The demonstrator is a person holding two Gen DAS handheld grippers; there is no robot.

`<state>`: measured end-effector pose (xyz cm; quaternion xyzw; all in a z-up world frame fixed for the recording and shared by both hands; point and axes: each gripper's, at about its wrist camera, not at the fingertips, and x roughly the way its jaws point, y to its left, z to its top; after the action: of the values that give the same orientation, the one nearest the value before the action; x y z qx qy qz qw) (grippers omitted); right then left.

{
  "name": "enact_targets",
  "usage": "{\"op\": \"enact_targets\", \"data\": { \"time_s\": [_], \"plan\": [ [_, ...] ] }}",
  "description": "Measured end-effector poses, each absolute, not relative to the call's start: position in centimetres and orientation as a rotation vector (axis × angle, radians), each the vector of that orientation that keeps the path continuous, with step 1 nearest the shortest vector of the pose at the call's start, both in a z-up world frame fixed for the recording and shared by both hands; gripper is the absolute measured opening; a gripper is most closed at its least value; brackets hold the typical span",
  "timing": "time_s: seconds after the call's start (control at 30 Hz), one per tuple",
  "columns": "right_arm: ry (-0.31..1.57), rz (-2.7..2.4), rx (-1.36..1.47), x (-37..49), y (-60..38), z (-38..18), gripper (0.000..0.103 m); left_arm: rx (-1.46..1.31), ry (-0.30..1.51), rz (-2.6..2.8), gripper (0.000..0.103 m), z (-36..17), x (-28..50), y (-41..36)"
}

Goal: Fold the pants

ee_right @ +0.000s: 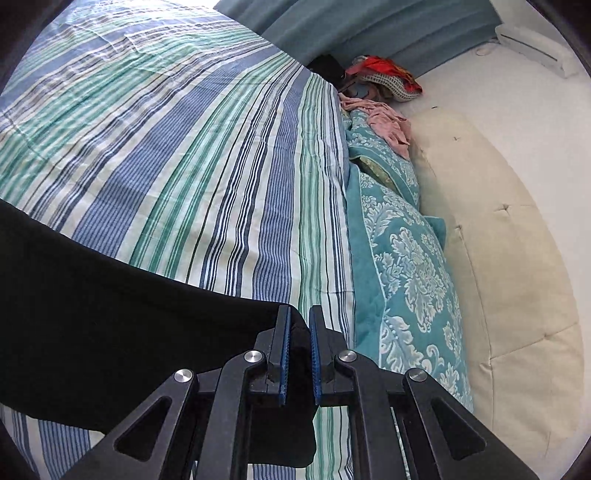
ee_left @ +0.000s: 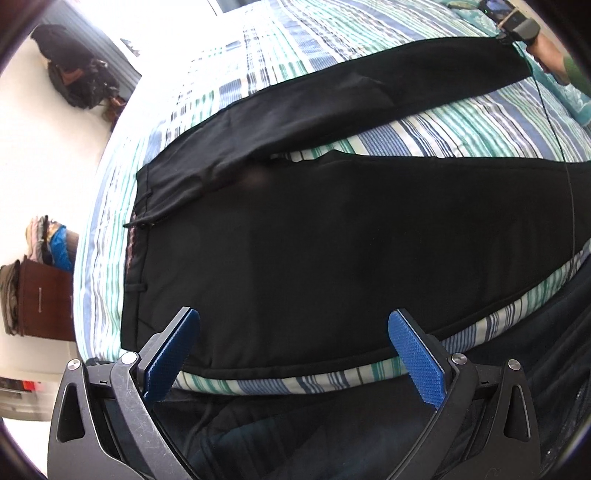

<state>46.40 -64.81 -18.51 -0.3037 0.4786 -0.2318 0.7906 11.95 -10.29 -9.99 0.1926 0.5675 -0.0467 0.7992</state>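
Note:
Black pants (ee_left: 332,258) lie spread on a striped bed cover (ee_left: 461,125), waistband to the left, the two legs running to the right. My left gripper (ee_left: 293,321) hangs open above the near hem side of the pants, blue pads wide apart, nothing between them. At the far right of that view my right gripper (ee_left: 506,35) holds the end of the far leg (ee_left: 369,96). In the right wrist view the right gripper (ee_right: 300,314) is shut on the black cloth of that pant leg (ee_right: 110,314), which trails off to the left, lifted over the bed cover (ee_right: 184,147).
Teal patterned pillows (ee_right: 402,258) and a cream padded headboard (ee_right: 509,240) lie to the right of the bed. Loose clothes (ee_right: 388,81) are piled at the far corner. A brown dresser (ee_left: 40,295) and a dark bag (ee_left: 74,74) stand beyond the bed's left edge.

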Motion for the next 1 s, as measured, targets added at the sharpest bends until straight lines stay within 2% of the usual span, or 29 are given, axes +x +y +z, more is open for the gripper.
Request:
{"op": "enact_targets", "data": {
  "time_s": [0.17, 0.2, 0.23, 0.3, 0.37, 0.43, 0.47, 0.57, 0.6, 0.67, 0.73, 0.87, 1.0],
  "plan": [
    [1.05, -0.552, -0.607, 48.7, -66.0, -23.7, 0.01, 0.33, 1.244, -0.049, 0.102, -10.8, 14.5, -9.1],
    [1.083, -0.552, -0.582, 49.3, -66.4, -25.0, 0.017, 0.262, 1.247, -0.025, 0.102, -10.6, 16.1, -8.0],
    [1.119, -0.554, -0.555, 49.4, -66.7, -26.2, 0.031, 0.17, 1.246, 0.012, 0.102, -10.3, 18.1, -6.3],
    [1.132, -0.589, -0.532, 48.8, -66.7, -27.2, 0.049, -0.02, 1.198, 0.113, 0.102, -9.8, 22.8, -2.3],
    [0.994, -0.615, -0.542, 46.4, -65.2, -25.3, 0.059, -0.133, 1.087, 0.199, 0.102, -10.0, 27.7, 1.1],
    [0.858, -0.597, -0.486, 43.1, -63.2, -22.7, 0.094, -0.098, 1.014, 0.244, 0.102, -11.8, 32.4, 2.6],
    [0.808, -0.573, -0.437, 41.3, -62.0, -21.3, 0.099, -0.041, 1.035, 0.259, 0.102, -13.6, 34.9, 2.8],
    [0.731, -0.435, -0.247, 34.5, -58.7, -17.9, 0.099, 0.11, 1.194, 0.404, 0.103, -21.1, 41.2, 5.6],
    [0.704, -0.403, -0.187, 31.9, -57.5, -17.0, 0.099, -0.01, 1.181, 0.376, 0.103, -22.0, 41.7, 7.6],
    [0.629, -0.385, -0.09, 26.2, -55.5, -15.3, 0.101, -0.177, 1.132, 0.379, 0.103, -21.4, 41.4, 10.0],
    [0.592, -0.403, 0.0, 21.3, -53.7, -14.6, 0.103, -0.17, 1.174, 0.432, 0.102, -20.5, 40.6, 10.1],
    [0.618, -0.428, 0.195, 14.1, -50.5, -15.8, 0.103, -0.153, 1.097, 0.227, 0.102, -16.4, 33.0, 6.5],
    [0.818, -0.297, 0.341, 13.2, -48.7, -19.6, 0.103, 0.01, 1.081, 0.021, 0.102, -16.4, 23.7, 0.4]
  ]
}}
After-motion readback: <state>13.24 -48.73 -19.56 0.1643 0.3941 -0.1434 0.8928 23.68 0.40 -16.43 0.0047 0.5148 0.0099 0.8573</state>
